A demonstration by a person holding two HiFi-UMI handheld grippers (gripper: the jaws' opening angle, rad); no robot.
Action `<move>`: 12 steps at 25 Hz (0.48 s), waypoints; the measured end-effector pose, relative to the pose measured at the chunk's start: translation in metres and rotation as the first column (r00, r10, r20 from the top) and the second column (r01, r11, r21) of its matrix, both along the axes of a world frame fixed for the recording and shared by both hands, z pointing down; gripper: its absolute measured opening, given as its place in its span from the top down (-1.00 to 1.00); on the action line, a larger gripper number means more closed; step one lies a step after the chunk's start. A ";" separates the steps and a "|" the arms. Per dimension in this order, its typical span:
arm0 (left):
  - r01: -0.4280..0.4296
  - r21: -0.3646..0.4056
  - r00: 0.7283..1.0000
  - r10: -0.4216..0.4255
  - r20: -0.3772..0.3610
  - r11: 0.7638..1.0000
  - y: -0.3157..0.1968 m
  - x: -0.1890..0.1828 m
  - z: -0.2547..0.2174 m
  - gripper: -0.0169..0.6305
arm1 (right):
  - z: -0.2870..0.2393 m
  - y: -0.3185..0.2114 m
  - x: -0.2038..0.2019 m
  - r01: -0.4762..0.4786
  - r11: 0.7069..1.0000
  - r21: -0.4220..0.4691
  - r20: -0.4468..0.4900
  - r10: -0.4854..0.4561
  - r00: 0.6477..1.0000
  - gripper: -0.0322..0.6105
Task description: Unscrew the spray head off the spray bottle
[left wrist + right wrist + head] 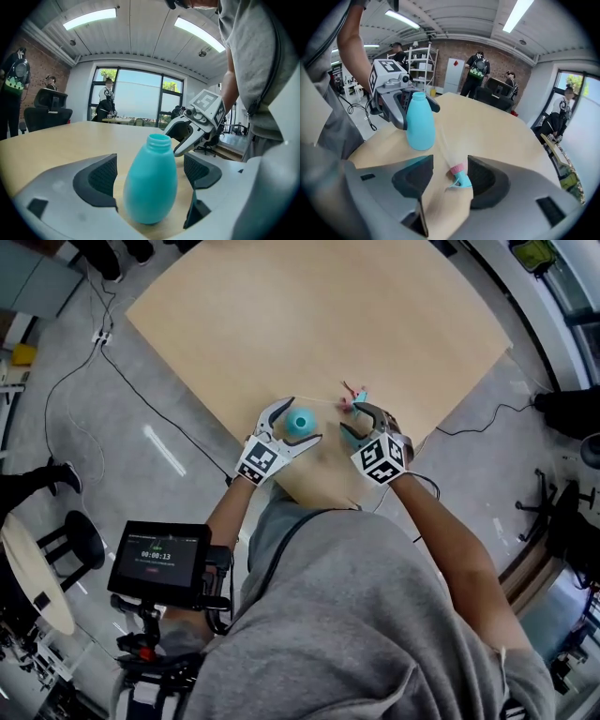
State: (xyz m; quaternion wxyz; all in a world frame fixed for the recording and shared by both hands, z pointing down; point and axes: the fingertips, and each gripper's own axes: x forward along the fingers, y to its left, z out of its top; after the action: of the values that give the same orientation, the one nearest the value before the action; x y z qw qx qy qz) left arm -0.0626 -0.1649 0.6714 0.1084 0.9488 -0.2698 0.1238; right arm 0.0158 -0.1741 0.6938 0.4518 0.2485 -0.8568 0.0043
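Spray head off bottle, lying on counter between spread right gripper jaws, close beside one pad. Bottle upright, neck open, between spread left gripper jaws, pads apart from it.

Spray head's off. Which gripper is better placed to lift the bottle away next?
Left, probably. The left gripper is open with the teal bottle upright between its jaws. The right gripper, also open, straddles the spray head lying on the table.
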 end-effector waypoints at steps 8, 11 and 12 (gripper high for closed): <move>0.153 0.070 0.988 -0.150 -0.047 0.986 0.037 -0.055 -0.080 -0.35 | -0.094 0.019 0.017 -0.183 0.980 0.071 0.205 0.166 0.965 0.25; 0.266 0.112 0.960 -0.253 -0.119 0.957 0.050 -0.081 -0.131 -0.34 | -0.145 0.024 0.023 -0.253 0.965 0.074 0.343 0.214 0.915 0.37; 0.299 0.135 0.950 -0.280 -0.141 0.945 0.057 -0.088 -0.152 -0.34 | -0.164 0.027 0.026 -0.272 0.959 0.075 0.391 0.223 0.893 0.62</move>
State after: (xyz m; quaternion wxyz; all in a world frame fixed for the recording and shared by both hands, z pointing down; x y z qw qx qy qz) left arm -0.1506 -0.1077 0.5197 0.0675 0.9099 -0.4083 0.0282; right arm 0.0416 -0.1468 0.5294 0.2570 0.3786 -0.8875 0.0551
